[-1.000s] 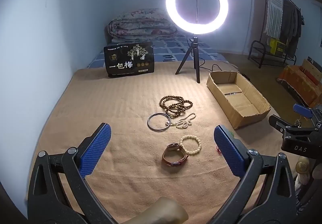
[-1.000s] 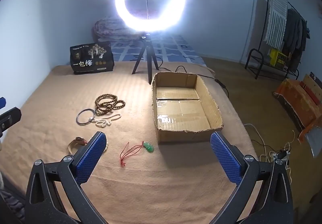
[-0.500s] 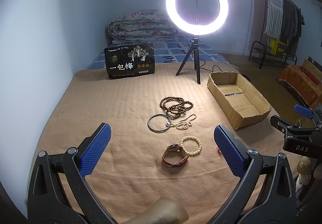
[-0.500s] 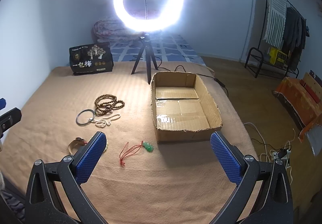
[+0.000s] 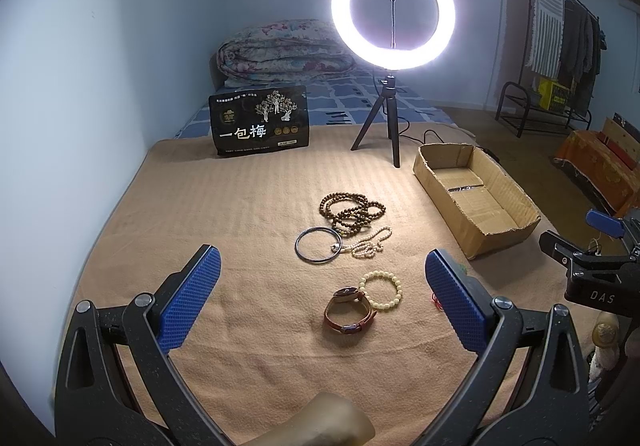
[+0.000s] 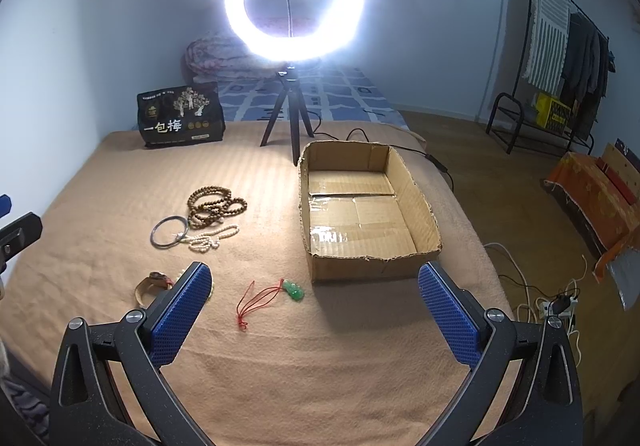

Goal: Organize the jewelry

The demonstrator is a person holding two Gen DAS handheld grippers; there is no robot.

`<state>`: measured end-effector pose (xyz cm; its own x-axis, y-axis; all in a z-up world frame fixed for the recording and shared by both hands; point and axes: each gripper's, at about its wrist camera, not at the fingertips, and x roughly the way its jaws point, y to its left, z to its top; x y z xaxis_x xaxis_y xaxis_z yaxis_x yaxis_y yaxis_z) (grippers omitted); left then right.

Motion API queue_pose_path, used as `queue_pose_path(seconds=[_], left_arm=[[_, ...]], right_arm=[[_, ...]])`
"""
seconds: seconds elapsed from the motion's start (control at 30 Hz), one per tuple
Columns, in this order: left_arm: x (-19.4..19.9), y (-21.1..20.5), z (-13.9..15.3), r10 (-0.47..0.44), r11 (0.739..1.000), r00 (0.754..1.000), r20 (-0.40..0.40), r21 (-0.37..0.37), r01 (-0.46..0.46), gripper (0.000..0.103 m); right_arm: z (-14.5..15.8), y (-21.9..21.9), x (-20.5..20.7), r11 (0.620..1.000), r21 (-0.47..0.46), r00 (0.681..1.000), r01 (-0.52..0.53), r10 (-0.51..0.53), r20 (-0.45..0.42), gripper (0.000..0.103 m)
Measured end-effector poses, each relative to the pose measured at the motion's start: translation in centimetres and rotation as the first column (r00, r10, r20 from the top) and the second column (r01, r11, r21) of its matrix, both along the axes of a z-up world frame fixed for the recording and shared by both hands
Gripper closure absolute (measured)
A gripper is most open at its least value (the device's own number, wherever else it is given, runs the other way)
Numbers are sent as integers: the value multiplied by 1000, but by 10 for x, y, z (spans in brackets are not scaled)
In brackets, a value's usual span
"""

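Jewelry lies on a tan blanket [image 5: 240, 205]: a brown bead necklace [image 5: 352, 210], a metal bangle [image 5: 319, 250], a white bead string [image 5: 370, 246], a cream bead bracelet [image 5: 381, 290] and a brown-strap watch [image 5: 349, 309]. A green pendant on a red cord [image 6: 292, 290] lies in front of an empty cardboard box [image 6: 368, 205]. My left gripper [image 5: 320, 298] is open above the blanket, short of the watch. My right gripper [image 6: 314, 310] is open, near the pendant and box.
A lit ring light on a tripod [image 5: 392, 9] stands behind the jewelry. A black snack bag [image 5: 260, 121] stands at the back left, a folded quilt [image 5: 284, 53] behind it. A wall is on the left. A clothes rack [image 6: 560, 57] and cables [image 6: 556, 302] are on the floor to the right.
Both grippers have drifted very slightly; the jewelry and the box have not moved.
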<state>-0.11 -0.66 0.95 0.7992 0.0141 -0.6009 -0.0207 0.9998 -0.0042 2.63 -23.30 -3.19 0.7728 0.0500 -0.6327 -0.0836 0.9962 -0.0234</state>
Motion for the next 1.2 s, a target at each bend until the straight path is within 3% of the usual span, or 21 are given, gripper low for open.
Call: queue_pose_path(seconds=[1.2], left_arm=[[0,3,-5,2,1000,1000,-2,1,-2,0]], right_arm=[[-2,-2,0,1000,1,1000,1,-1,-18,0]])
